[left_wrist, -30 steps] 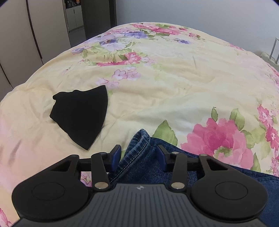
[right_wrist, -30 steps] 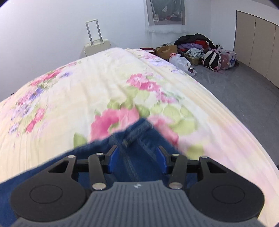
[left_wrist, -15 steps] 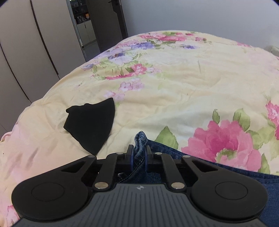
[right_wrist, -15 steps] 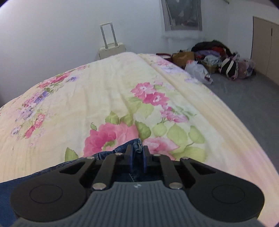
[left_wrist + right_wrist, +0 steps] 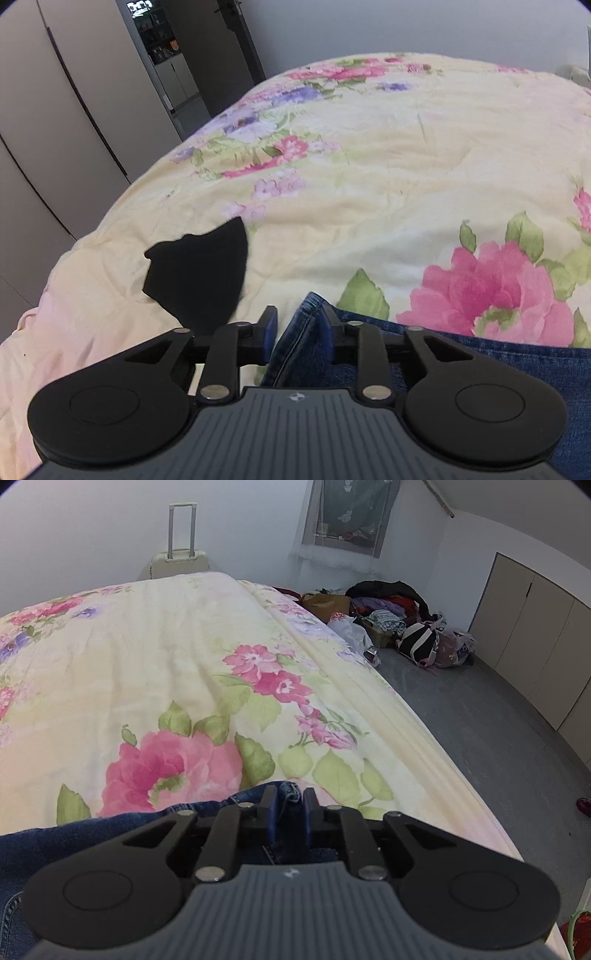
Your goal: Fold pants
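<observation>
While both jaws are opening around the jeans (image 5: 480, 354) corners on the bed (image 5: 388, 184), let go gently, left gripper (image 5: 295, 330) and right gripper (image 5: 289, 814) together.

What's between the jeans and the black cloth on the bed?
Only bare floral bedspread lies between the jeans and the black cloth, seen in the left wrist view; the left gripper's near finger crosses the gap lower down.
</observation>
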A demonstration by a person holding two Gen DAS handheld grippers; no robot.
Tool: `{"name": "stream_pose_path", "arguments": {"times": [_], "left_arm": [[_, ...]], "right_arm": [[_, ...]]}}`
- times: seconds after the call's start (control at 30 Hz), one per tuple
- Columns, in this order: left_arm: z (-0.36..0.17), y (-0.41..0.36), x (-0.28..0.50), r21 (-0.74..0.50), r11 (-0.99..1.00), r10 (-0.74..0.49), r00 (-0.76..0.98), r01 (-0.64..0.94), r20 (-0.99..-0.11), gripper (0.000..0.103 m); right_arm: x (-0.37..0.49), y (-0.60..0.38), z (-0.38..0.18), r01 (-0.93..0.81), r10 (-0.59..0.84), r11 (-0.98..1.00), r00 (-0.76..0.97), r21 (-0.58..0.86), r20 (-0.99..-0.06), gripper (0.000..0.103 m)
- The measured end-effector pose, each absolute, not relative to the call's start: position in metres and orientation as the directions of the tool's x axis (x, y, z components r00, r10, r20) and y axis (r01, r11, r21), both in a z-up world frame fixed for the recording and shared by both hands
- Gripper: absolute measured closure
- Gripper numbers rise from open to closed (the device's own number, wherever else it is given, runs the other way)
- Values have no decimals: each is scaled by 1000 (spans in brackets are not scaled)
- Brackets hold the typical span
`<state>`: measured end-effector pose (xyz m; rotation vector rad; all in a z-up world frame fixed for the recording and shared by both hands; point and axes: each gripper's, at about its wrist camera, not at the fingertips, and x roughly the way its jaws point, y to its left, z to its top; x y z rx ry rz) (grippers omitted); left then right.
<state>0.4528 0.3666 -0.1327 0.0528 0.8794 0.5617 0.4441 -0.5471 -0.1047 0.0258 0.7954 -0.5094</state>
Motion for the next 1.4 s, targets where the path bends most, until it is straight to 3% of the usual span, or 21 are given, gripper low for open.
{"name": "stream_pose_path", "arguments": {"times": [0.03, 0.17, 0.3, 0.5, 0.7, 0.77, 0.83, 0.93, 1.2, 1.23, 1.27, 1.3, 1.4], "left_arm": [[-125, 371, 448, 262, 845, 498, 509, -466, -702, 53], [-92, 387, 417, 155, 865, 434, 558, -476, -707, 52], [-82, 399, 370, 22, 883, 334, 596, -468, -730, 52], [-111, 426, 297, -262, 811, 168, 637, -523, -752, 49], [-151, 443, 272, -531, 652, 49, 729, -541, -683, 50], [-153, 443, 276, -535, 641, 61, 731, -550, -679, 58], [-156, 444, 281, -530, 636, 61, 721, -561, -690, 81], [-155, 440, 285, -506, 653, 77, 714, -564, -696, 95], [-146, 431, 294, -435, 698, 118, 691, -568, -713, 99], [-145, 430, 296, -428, 698, 122, 684, -574, -719, 100], [-143, 430, 297, -421, 698, 128, 679, -580, -723, 100], [-139, 429, 299, -414, 699, 139, 679, -583, -721, 102], [-120, 430, 298, -413, 700, 158, 691, -583, -706, 102]], "right_arm": [[440, -546, -100, 458, -448, 870, 584, -182, -677, 72], [413, -535, -80, 448, -430, 880, 610, -158, -666, 73], [366, -499, -62, 426, -331, 904, 642, -38, -692, 72], [284, -420, -66, 379, -167, 918, 636, 116, -754, 68], [217, -352, -95, 385, -61, 900, 578, 206, -814, 66], [198, -328, -101, 357, -59, 916, 574, 185, -817, 63], [186, -307, -104, 316, -76, 939, 576, 136, -814, 63], [178, -286, -105, 271, -107, 960, 599, 75, -793, 62], [204, -276, -106, 286, -234, 956, 609, -66, -758, 61], [210, -275, -108, 283, -257, 954, 598, -99, -759, 63], [214, -274, -111, 280, -275, 952, 592, -126, -758, 72], [217, -274, -112, 277, -294, 948, 587, -155, -754, 103], [208, -286, -95, 292, -286, 949, 629, -122, -723, 103]]}}
